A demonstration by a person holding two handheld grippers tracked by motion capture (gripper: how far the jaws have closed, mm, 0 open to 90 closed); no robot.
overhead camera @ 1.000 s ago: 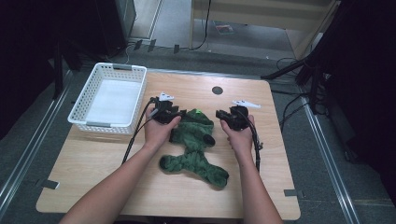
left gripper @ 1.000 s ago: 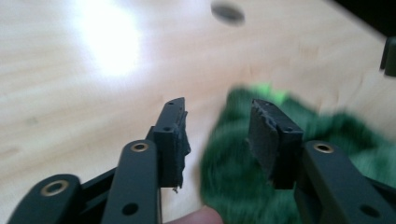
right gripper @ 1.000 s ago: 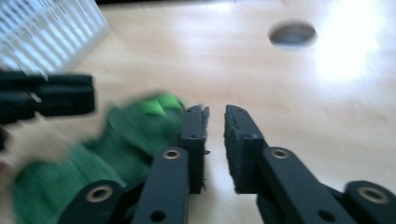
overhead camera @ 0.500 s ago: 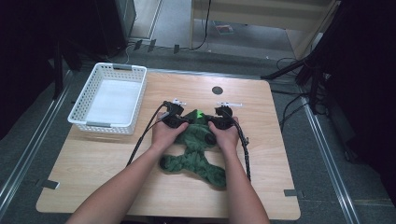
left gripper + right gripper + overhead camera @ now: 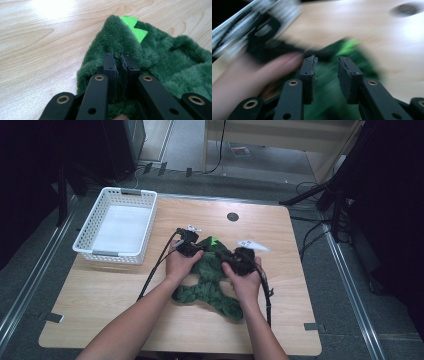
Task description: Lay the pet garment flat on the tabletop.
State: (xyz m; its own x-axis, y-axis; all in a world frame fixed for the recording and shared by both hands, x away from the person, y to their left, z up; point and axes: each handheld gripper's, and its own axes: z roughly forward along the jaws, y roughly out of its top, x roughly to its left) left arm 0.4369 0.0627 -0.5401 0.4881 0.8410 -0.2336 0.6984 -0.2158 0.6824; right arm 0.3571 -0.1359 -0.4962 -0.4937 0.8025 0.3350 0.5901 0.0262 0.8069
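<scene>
My left gripper (image 5: 192,251) sits at the far left edge of the green plush toy (image 5: 212,280), which lies near the middle of the bench (image 5: 100,295), a little toward my near side. In the left gripper view my left gripper (image 5: 121,58) has its jaws pressed nearly together on a raised fold of the dark green pile, pinching the fabric between the pads, with a bright green felt spike (image 5: 133,28) standing up just beyond the fold. My left hand (image 5: 181,265) wraps the tool from behind, and its black cable (image 5: 155,270) trails back along my forearm toward the near left. My right gripper (image 5: 230,257) rests on the toy's upper right part, close beside the left one, with my right hand (image 5: 247,280) behind it. In the right gripper view the jaws of my right gripper (image 5: 326,65) stand apart with a clear gap, hanging above blurred green plush; I cannot tell whether they touch it. A finger of my left hand (image 5: 262,75) shows just to the left of them there. A white basket (image 5: 85,240) sits at the far left of the bench, well apart from the toy, and a small dark round hole (image 5: 232,216) marks the bench top at the far side.
</scene>
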